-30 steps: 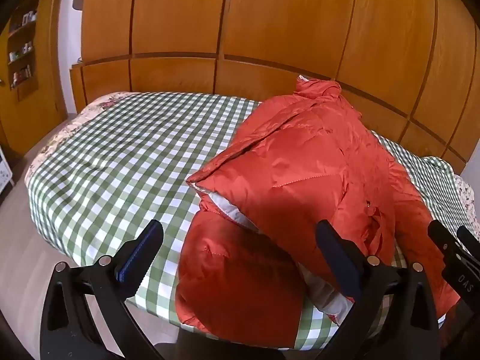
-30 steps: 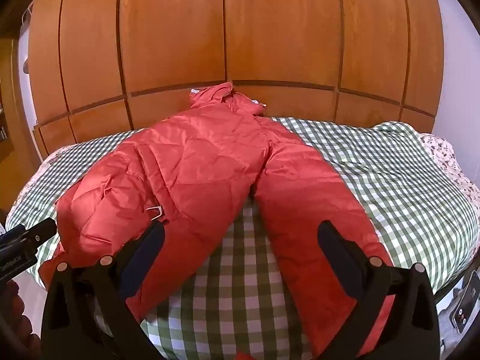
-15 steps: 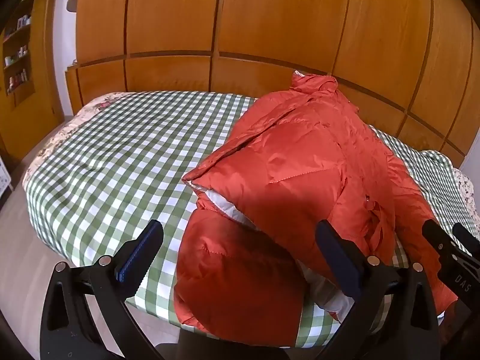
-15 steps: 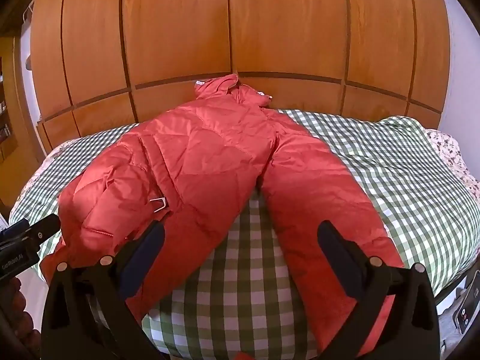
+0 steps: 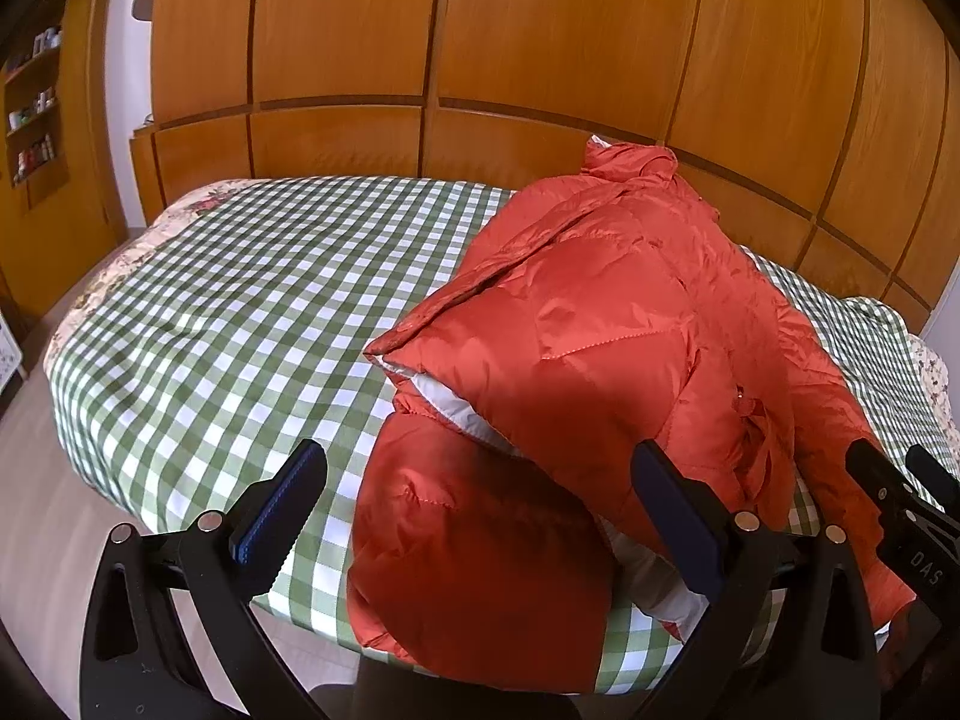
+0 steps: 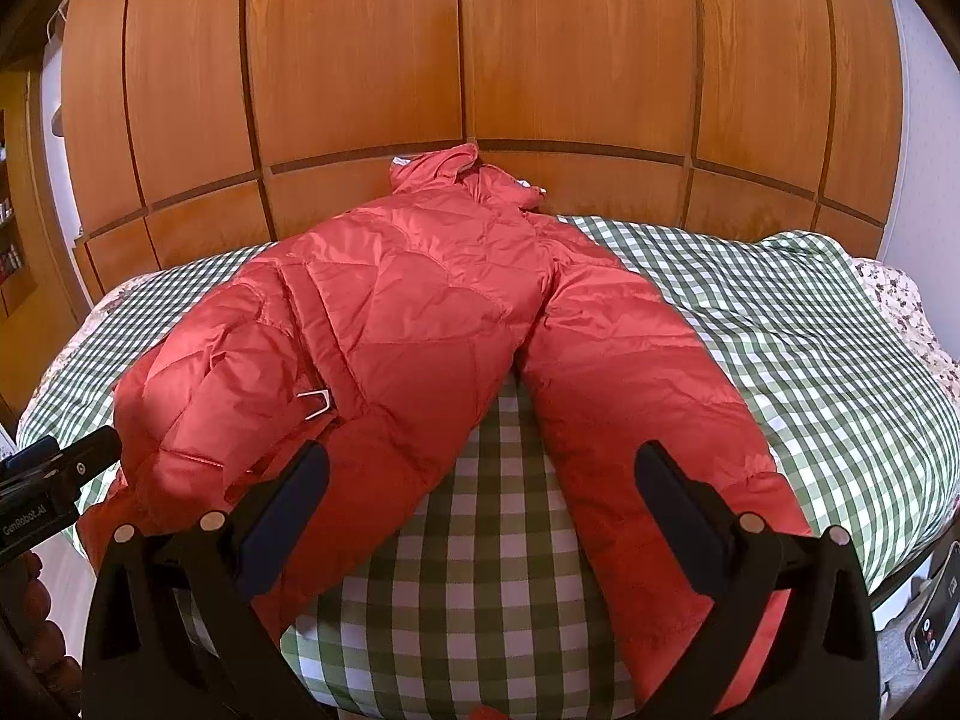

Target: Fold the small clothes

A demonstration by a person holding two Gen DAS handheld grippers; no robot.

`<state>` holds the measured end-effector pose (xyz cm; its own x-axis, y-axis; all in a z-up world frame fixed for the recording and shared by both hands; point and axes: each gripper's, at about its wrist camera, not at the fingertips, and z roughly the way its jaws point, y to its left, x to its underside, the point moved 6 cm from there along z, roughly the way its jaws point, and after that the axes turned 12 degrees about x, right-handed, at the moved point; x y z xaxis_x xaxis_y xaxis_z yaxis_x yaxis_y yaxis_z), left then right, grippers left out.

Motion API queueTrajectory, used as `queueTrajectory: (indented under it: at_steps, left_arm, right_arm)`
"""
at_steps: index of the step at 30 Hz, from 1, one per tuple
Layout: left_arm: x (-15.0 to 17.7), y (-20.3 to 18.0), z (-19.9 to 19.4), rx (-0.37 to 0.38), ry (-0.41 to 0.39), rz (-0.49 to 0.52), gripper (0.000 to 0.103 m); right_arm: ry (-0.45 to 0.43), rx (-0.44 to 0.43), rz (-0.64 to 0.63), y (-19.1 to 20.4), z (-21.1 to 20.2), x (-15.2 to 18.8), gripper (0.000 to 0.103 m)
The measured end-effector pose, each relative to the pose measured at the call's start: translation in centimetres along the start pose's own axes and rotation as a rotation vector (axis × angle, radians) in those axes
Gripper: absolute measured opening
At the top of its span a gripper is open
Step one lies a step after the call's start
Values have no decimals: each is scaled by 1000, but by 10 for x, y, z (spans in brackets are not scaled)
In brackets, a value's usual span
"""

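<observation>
An orange-red quilted puffer jacket (image 6: pixel 432 324) was recorded lying on a bed covered by a green-and-white checked cloth (image 5: pixel 228 294), its collar end against the glossy wooden panelled wall (image 6: pixel 360 60) and its hem toward the cameras. The shell fabric was noted as shiny and padded, with stitched quilting lines. In the right wrist view one sleeve (image 6: pixel 636 408) was seen extended straight toward the near edge of the bed, apart from the body, with checked cloth showing between them; a small metal buckle (image 6: pixel 315 403) was noted on the front. In the left wrist view the other sleeve (image 5: pixel 480 540) was seen as a rounded bulge at the bed edge, partly under a folded-over flap, with pale lining (image 5: pixel 444 402) exposed at the fold. The left claw (image 5: pixel 474 516) was recorded spread wide, nothing gripped, above the near sleeve. The right claw (image 6: pixel 480 516) was likewise spread wide and empty, above the gap between sleeve and body.
</observation>
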<state>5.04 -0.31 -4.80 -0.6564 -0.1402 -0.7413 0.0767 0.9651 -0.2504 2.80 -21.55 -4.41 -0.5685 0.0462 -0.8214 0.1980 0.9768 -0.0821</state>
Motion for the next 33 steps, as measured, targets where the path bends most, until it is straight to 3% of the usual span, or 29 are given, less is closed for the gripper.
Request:
queueTrajectory:
  at_steps: [21,30,33]
  left_arm:
    - [-1,-4,4,23,9,20,100]
    - [2,-13,7,113,39,34,100]
    - [3,-14,9,263,62,7,100]
  right_arm:
    - [10,-7,-6,1,1,3,101]
    - [55,-5,-10,-3,13,2,101]
    - [71,48,19,-24,22,0,101]
